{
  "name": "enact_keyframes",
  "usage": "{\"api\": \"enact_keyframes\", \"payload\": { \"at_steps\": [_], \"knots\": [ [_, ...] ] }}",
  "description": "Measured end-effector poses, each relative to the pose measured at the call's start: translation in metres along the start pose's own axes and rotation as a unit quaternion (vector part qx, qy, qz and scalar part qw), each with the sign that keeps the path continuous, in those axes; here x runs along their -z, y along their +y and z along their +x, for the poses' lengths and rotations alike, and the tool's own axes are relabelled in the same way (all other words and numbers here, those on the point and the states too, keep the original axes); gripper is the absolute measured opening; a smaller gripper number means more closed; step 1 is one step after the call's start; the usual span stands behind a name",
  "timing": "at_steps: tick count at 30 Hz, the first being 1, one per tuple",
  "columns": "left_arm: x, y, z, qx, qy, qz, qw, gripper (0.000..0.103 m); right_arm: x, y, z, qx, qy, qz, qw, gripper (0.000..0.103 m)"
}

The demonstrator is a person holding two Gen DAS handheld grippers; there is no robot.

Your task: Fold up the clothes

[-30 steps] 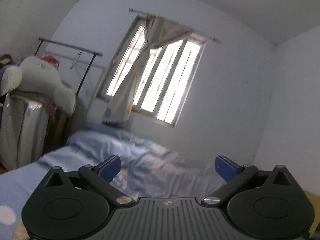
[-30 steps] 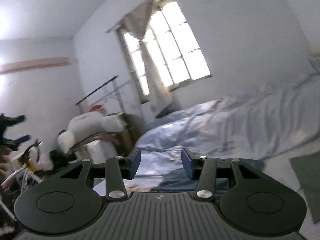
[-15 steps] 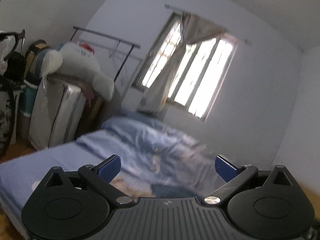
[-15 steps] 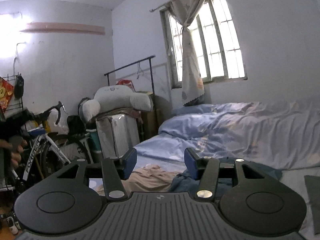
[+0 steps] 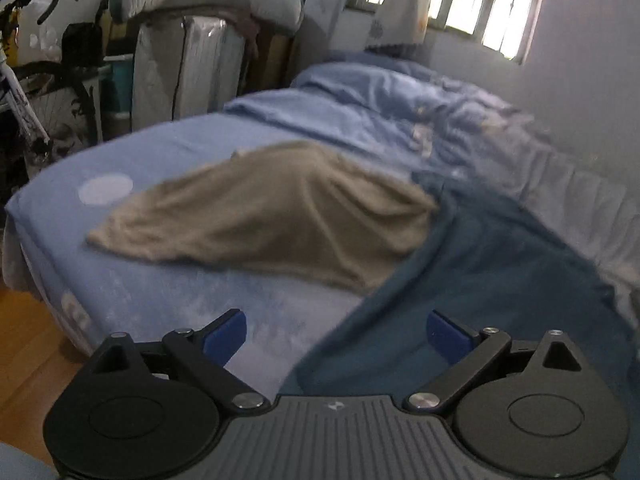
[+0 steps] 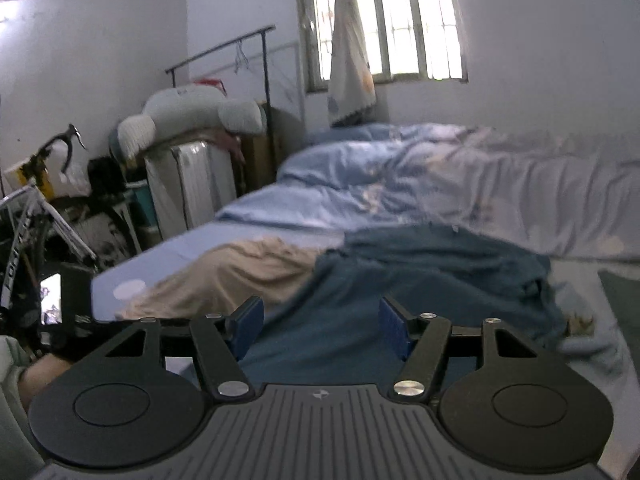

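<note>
Bed [image 5: 168, 148]: wide, with a smooth light-blue sheet; it has a pale round spot near its left corner.
Beige garment [image 5: 264, 208]: soft knit-like cloth, loosely heaped in the shape of a long wedge, on the sheet at the left half of the bed; also seen in the right view [image 6: 224, 272].
Dark blue garment [image 5: 480, 264]: matte, wrinkled cloth, spread flat on the bed just right of the beige garment; their edges touch and seem to overlap, but the blur hides which lies on top. In the right view [image 6: 420, 276] it is crumpled at its far right side.
Duvet [image 5: 400, 104]: pale blue, puffy and creased, bunched on the bed behind both garments, toward the window.
Left gripper [image 5: 336, 332]: black body with blue pads; the fingers [image 5: 224, 336] stand wide apart and hold nothing. It is over the near edge of the bed, above where the dark blue garment ends; contact with the cloth I cannot tell.
Right gripper [image 6: 322, 330]: same make; the fingers [image 6: 394, 330] are about half apart and have just been opening. Nothing is between them; the dark blue garment lies beyond them on the bed.
Bicycle [image 6: 36, 216]: thin metal frame, on the floor left of the bed.
</note>
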State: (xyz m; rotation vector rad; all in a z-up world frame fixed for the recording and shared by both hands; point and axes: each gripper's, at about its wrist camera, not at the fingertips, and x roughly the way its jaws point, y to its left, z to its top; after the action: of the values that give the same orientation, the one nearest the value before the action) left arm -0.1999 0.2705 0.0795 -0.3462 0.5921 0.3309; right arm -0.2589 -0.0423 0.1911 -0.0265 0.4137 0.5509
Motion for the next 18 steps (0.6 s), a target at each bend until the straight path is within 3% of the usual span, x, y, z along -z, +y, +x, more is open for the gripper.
{"api": "enact_keyframes", "payload": {
  "at_steps": [4,11,13,18],
  "knots": [
    [0.027,0.001,0.011,-0.018,0.014,0.016,0.9996,0.1,0.02,0.006,0.015,0.012,0.027,-0.002,1.0,0.065],
    [0.041,0.024,0.034,-0.024,0.041,0.003,0.9989,0.1,0.044,0.021,0.044,0.011,0.063,-0.013,0.998,0.065],
    [0.045,0.033,0.039,-0.02,0.051,-0.016,0.9984,0.1,0.046,0.024,0.051,0.011,0.065,-0.014,0.998,0.065],
    [0.052,0.034,0.033,0.019,0.03,-0.018,0.9992,0.099,0.05,0.032,0.062,0.004,0.067,-0.017,0.998,0.065]
  ]
}}
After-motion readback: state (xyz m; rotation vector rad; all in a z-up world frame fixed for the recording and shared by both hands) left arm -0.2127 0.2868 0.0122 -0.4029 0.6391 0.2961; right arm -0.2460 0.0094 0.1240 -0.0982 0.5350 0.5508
